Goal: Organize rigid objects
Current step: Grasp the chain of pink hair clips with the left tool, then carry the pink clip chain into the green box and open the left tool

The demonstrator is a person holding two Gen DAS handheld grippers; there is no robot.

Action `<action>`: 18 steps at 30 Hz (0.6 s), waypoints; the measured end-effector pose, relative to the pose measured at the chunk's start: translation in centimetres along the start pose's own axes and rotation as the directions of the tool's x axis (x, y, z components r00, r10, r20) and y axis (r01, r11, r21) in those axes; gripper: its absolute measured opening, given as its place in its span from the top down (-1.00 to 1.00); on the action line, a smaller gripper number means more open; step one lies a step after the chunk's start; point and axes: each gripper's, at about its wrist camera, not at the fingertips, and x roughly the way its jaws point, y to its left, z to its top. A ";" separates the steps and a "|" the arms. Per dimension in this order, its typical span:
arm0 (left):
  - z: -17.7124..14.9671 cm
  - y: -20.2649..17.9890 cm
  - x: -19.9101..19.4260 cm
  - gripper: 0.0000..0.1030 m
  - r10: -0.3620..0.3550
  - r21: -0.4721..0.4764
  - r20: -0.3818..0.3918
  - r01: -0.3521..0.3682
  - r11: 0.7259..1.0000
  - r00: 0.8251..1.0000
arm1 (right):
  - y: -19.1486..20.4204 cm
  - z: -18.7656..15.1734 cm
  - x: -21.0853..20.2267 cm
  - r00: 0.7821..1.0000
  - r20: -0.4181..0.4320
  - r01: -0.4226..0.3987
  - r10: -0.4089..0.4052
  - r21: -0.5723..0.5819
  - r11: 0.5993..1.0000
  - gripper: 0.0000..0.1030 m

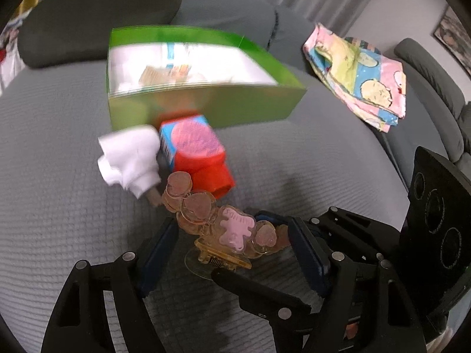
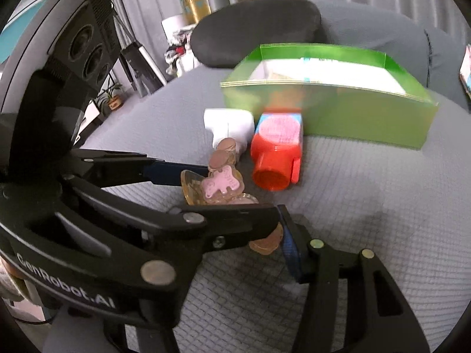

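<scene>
We are logging the hair clip (image 1: 200, 206), an amber claw clip trimmed with brownish discs and a pink bear. It is sitting low over the grey quilted cover (image 1: 59, 206), in front of the red and blue plastic toy (image 1: 203, 153) and well short of the open green box (image 1: 206, 108).

We are seeing both tools working on the clip at once. The left gripper (image 1: 232, 232) is reaching in with its fingers set partly apart on either side of the clip. Its right pad is lying against the disc end and its left pad is sitting just beside the other end. We cannot tell whether they are pressing.

The right gripper (image 1: 237, 247) is coming in from the right, across the left one. Its fingers are drawn in close above and below the clip's amber body and are looking pinched on it.

We are also noting a white object (image 1: 129, 156) touching the toy's left side, a folded patterned cloth (image 1: 359, 79) lying well apart at the right, and a dark cushion (image 1: 97, 14) behind the box.
</scene>
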 end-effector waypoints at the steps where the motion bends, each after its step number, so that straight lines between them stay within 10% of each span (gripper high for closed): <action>1: 0.3 -0.3 -0.5 -0.50 0.002 0.012 0.013 -0.002 1.000 1.000 | 0.1 0.4 -0.4 1.000 0.015 0.004 -0.004 -0.004 1.000 -0.05; 18: 11.2 -1.7 -2.5 -0.50 0.014 0.131 0.173 -0.037 0.991 0.985 | -3.2 10.8 -2.2 0.983 0.177 0.058 -0.049 -0.041 0.997 -0.05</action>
